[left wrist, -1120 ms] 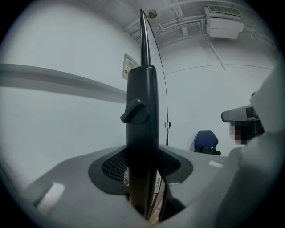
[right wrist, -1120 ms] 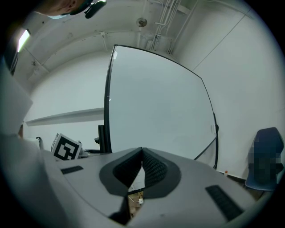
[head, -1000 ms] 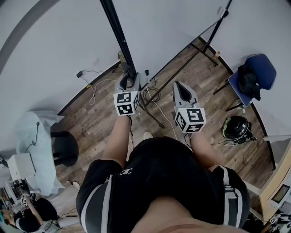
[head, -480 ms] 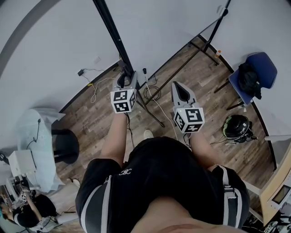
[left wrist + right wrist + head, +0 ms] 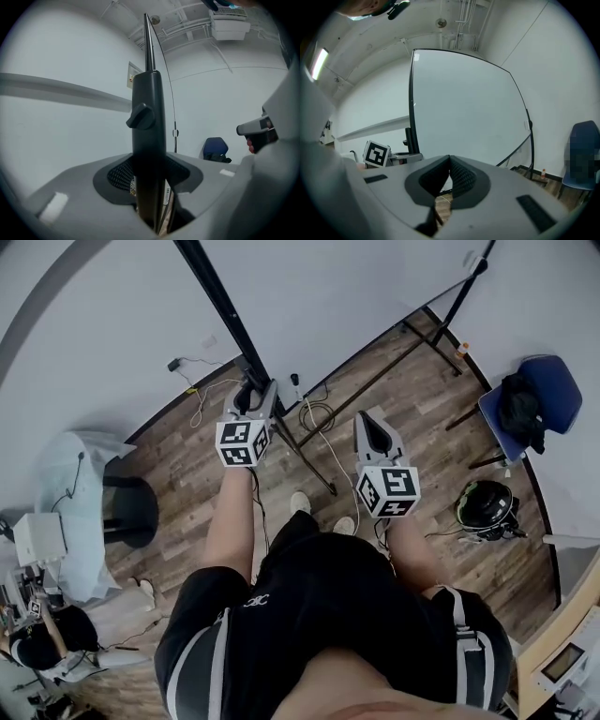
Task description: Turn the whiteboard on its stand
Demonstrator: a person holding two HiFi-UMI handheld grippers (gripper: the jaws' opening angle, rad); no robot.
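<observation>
The whiteboard (image 5: 347, 296) fills the top of the head view as a big white panel in a thin black frame. Its black stand post (image 5: 211, 306) runs down its left edge. My left gripper (image 5: 251, 395) is shut on that post; in the left gripper view the post (image 5: 147, 140) stands clamped between the jaws, with a black knob (image 5: 139, 116) just above them. My right gripper (image 5: 368, 423) hangs lower and to the right, shut on nothing and apart from the board. From the right gripper (image 5: 449, 161) the whiteboard (image 5: 464, 108) faces me.
The stand's floor rail (image 5: 375, 381) and loose cables (image 5: 319, 418) lie on the wooden floor ahead of my feet. A blue chair (image 5: 539, 399) and a helmet (image 5: 486, 504) are at the right. A black stool (image 5: 131, 512) and a cloth-covered table (image 5: 70, 512) are at the left.
My left gripper, still clamped on the post, has moved left and away from me, and the post went with it. The right gripper has barely moved.
</observation>
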